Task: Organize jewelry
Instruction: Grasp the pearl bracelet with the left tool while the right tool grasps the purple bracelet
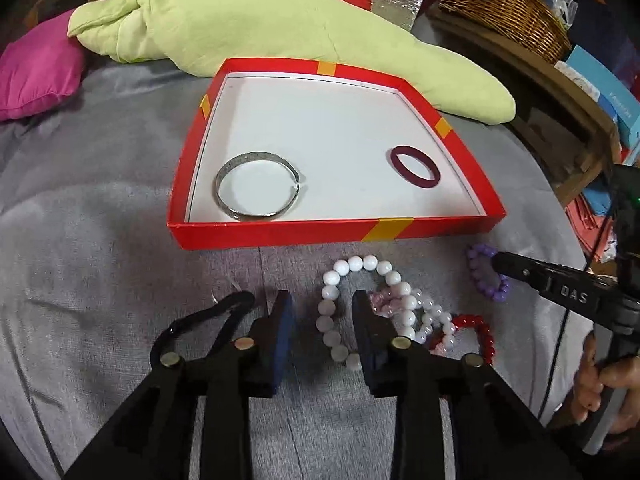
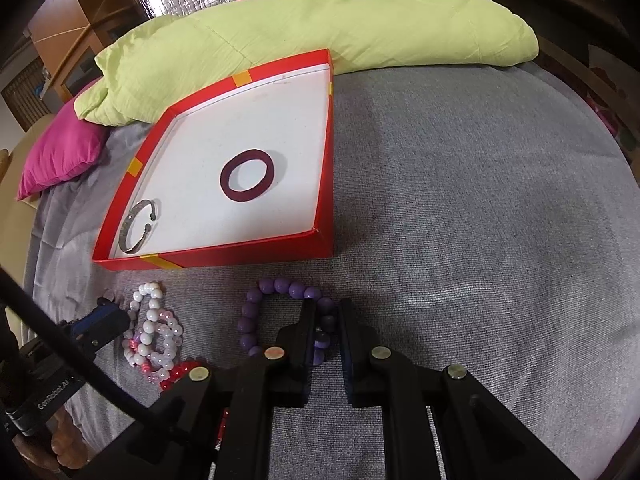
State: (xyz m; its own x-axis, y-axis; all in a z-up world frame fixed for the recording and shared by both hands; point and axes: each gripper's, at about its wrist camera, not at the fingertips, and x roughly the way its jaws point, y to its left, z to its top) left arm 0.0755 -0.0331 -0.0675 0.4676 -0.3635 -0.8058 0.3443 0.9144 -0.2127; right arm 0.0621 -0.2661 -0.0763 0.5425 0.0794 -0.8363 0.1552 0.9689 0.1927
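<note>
A red box lid point(image 1: 280, 234) point(image 2: 224, 258) with a white floor holds a silver bangle point(image 1: 256, 186) point(image 2: 138, 226) and a dark red ring bracelet point(image 1: 414, 168) point(image 2: 247, 181). In front of it on the grey cloth lie a white bead bracelet point(image 1: 360, 266) point(image 2: 146, 320), a pink bead bracelet point(image 1: 382, 300), a red bead bracelet point(image 1: 480, 328) point(image 2: 180, 372) and a purple bead bracelet point(image 1: 478, 254) point(image 2: 256, 320). My left gripper point(image 1: 322, 308) point(image 2: 108, 312) is open over the white beads. My right gripper point(image 2: 326, 320) point(image 1: 496, 264) has its jaws narrowly apart around the purple bracelet's right side.
A light green quilt point(image 1: 248, 20) point(image 2: 320, 28) lies behind the box. A magenta pillow point(image 1: 36, 72) point(image 2: 60, 156) is at the left. A wicker basket point(image 1: 508, 8) and a wooden shelf point(image 1: 560, 112) stand at the right. A black hair tie point(image 1: 200, 320) lies left of my left fingers.
</note>
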